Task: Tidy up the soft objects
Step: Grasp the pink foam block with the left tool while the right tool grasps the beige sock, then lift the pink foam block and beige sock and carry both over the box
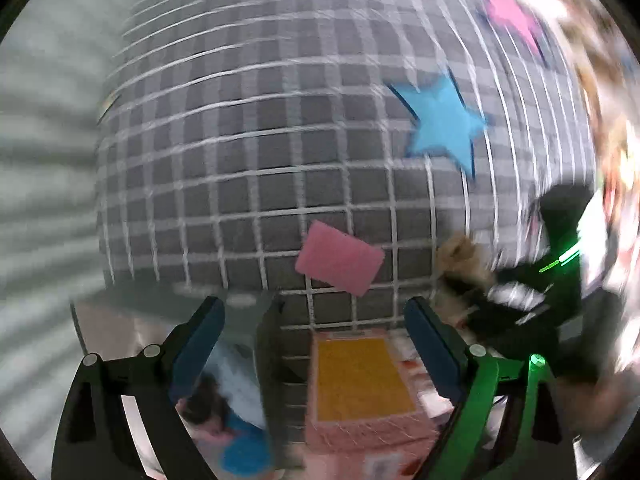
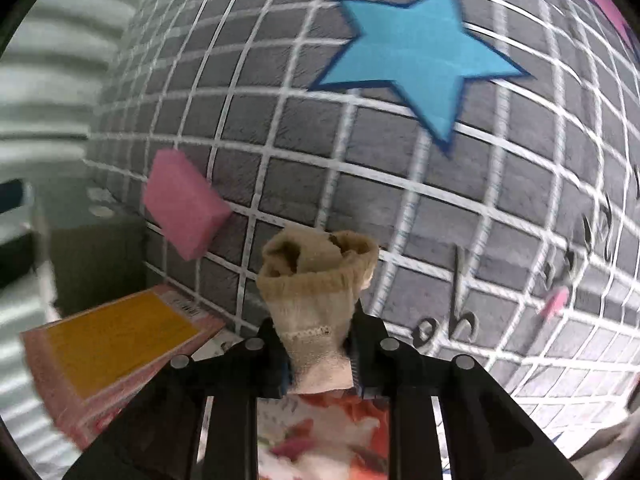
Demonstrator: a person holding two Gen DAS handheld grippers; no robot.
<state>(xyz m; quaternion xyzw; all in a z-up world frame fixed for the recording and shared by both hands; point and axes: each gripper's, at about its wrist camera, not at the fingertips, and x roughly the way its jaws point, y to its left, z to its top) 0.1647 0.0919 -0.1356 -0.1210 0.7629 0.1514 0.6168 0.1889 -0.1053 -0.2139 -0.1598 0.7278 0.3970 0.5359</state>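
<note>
Right tongs (image 2: 318, 364) pinched tight on a rolled beige sock (image 2: 316, 280), held above the grid-patterned mat (image 2: 280, 140). Left tongs (image 1: 316, 344) wide open, empty, above the pink box (image 1: 360, 384). Pink sponge (image 2: 182, 204) lies on the mat near the box. Risk: grip sits low on the sock; soft knit could slip or unroll in transit.

Rolled beige sock (image 2: 316, 280) clamped upright; pink sponge (image 2: 184, 204) on rug.
</note>
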